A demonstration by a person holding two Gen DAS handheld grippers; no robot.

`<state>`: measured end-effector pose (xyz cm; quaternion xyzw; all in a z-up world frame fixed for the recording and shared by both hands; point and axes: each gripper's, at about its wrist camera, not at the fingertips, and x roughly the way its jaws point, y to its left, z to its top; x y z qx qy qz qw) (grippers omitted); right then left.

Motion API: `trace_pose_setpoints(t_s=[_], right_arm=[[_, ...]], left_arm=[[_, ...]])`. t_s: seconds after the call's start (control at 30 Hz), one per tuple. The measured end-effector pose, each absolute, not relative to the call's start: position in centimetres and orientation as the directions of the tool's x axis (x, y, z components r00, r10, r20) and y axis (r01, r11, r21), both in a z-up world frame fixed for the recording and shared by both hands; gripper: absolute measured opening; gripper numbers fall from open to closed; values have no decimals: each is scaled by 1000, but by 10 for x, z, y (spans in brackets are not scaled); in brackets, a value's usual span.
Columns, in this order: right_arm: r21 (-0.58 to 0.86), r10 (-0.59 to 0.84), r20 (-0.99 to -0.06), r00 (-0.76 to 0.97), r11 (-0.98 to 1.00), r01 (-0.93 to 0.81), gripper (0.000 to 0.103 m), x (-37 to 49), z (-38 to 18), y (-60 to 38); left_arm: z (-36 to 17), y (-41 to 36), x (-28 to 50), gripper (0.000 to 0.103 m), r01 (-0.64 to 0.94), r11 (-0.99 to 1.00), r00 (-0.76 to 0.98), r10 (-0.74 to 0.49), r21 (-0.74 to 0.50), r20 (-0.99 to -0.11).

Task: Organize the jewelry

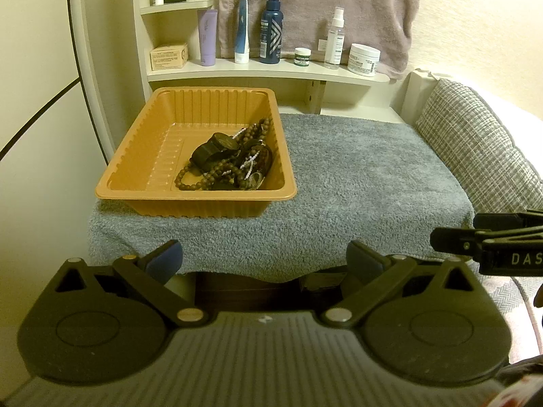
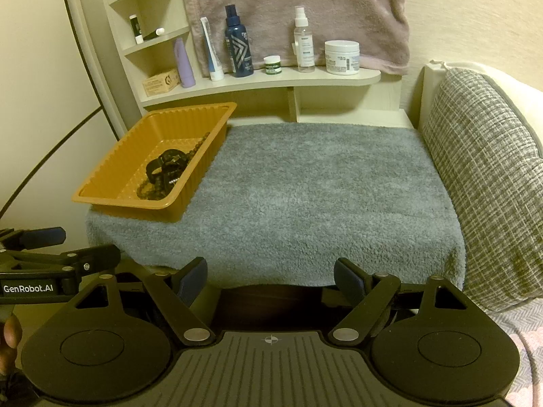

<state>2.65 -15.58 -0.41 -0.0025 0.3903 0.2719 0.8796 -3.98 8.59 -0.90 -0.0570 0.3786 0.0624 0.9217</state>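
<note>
An orange plastic tray [image 1: 135,169] sits on the left of a grey fluffy towel [image 1: 356,183]. It holds a tangle of jewelry [image 1: 227,162]: brown bead strands, a dark watch and a white bead string. The tray [image 2: 101,190] and jewelry [image 2: 166,173] also show in the right wrist view, on the towel [image 2: 322,196]. My left gripper [image 1: 264,261] is open and empty, held back from the towel's front edge. My right gripper [image 2: 269,278] is open and empty, also before the front edge. Each gripper shows in the other's view: the right one [image 1: 488,240], the left one [image 2: 54,254].
A cream shelf [image 1: 264,71] behind the towel carries bottles, tubes, jars and a small box. A pink-grey cloth [image 1: 315,6] hangs on the wall above it. A checked grey cushion [image 1: 482,149] stands along the towel's right side. A wall is at left.
</note>
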Motion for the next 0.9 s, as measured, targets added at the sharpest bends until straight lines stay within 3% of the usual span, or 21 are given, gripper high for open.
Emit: trace_pose_setpoints(t_s=[0.9], right_arm=[[210, 477, -688, 547, 853, -479, 81, 25, -5, -155]], left_arm=[[-9, 85, -40, 102, -158, 986, 706, 73, -56, -705]])
